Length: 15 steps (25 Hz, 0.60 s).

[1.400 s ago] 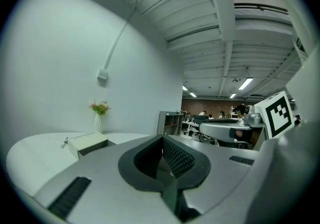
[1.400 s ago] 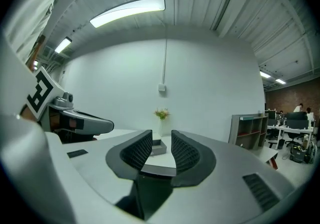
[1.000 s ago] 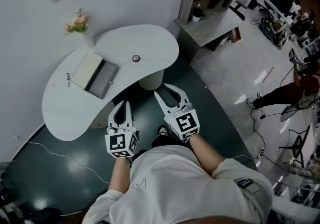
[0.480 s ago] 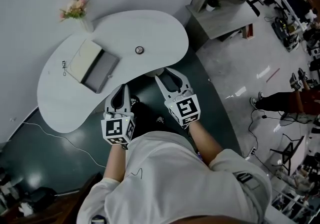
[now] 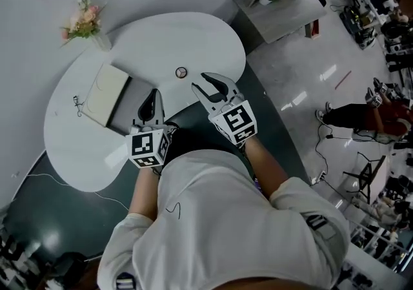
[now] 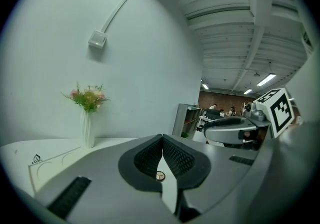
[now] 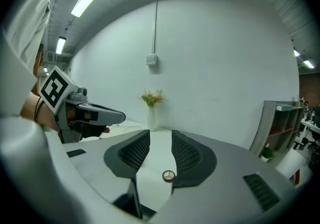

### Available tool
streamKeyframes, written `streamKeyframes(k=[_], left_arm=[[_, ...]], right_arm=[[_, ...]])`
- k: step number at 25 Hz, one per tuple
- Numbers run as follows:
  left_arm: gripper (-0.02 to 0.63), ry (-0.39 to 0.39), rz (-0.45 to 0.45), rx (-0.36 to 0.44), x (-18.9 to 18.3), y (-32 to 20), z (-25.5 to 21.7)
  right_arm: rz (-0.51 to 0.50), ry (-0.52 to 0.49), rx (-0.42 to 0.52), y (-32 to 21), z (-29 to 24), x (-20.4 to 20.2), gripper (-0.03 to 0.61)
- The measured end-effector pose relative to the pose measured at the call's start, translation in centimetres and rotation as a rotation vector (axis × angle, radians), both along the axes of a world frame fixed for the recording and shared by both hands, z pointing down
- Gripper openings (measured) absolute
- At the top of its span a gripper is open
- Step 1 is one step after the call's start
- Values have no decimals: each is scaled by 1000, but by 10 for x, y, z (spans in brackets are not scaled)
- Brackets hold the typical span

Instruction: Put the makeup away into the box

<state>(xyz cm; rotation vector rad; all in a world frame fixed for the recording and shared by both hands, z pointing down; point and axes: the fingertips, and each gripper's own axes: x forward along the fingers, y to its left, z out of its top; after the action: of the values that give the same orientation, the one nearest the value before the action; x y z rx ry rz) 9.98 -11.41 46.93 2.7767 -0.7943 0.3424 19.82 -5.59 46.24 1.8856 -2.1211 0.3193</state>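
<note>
I held both grippers over the near edge of the white kidney-shaped counter. My left gripper was closed tip to tip on nothing. My right gripper was empty too, its jaws parted and opening. Just beyond the right one, near that edge, lay the small round makeup compact, untouched. Farther left sat the flat cream and grey box, apparently open, and at the far edge a vase of flowers. I judged this the approach: next I had to bracket the compact squarely and close low on its thin rim.
</note>
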Motion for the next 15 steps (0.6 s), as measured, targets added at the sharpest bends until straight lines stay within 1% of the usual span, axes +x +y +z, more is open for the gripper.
streamKeyframes(k=[4,6,8,10,15], left_arm=[[18,-19,47,-33,6,-24,21],[18,-44,43,-60,2,-35,37],[18,-66,22,-91,-2,-44,52],[18,-83,-4,-117,-5,-48,63],[18,-154,-86,-132,-3,-63,82]], right_arm=[[-23,4,-97,-30,27,4,133],[-25,-5,-154,-42,45,6,135],[-40,-5,-204,-50,63,10,138],[-76,1,-257,-56,81,15,138],[-216,17,-380,-69,125,35,152]])
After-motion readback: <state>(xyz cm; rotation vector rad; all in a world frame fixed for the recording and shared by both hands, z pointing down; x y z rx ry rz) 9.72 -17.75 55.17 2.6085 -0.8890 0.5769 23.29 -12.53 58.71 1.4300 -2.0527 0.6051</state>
